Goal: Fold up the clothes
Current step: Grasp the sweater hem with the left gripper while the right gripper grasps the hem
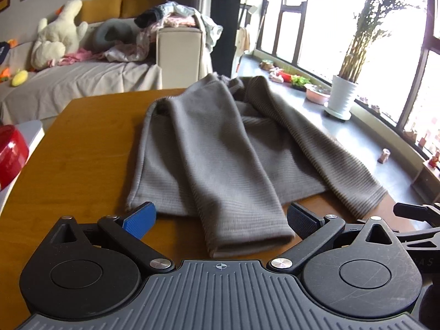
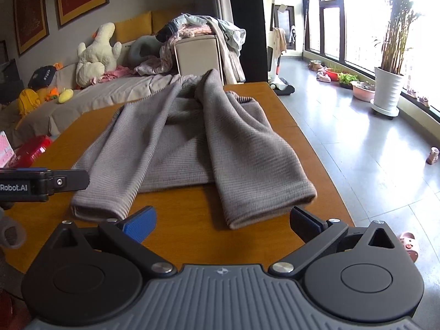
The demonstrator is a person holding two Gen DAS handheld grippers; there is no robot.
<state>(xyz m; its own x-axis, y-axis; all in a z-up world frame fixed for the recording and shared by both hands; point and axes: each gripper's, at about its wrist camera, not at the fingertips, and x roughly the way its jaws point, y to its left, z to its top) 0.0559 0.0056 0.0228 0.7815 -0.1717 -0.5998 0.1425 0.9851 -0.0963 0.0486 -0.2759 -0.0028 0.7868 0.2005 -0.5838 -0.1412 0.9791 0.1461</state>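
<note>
Both grippers' jaws gape empty before the grey sweater (image 1: pixel 220 148) on the table (image 1: pixel 82 148), sofa (image 1: pixel 68 82) behind.

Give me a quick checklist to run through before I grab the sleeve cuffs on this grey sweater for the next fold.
1. Left gripper open: ok, its jaws stand wide apart.
2. Right gripper open: ok, also wide and empty.
3. Sweater lying on the table: ok, both sleeves folded over the body toward the grippers.
4. Left sleeve cuff in line with the left gripper: ok, it lies between the fingers.
5. Right sleeve cuff in line with the right gripper: ok, just ahead of the gap between its fingers.
6. Far collar edge fully on the table: cannot tell, it seems to reach the table's far edge.
</note>
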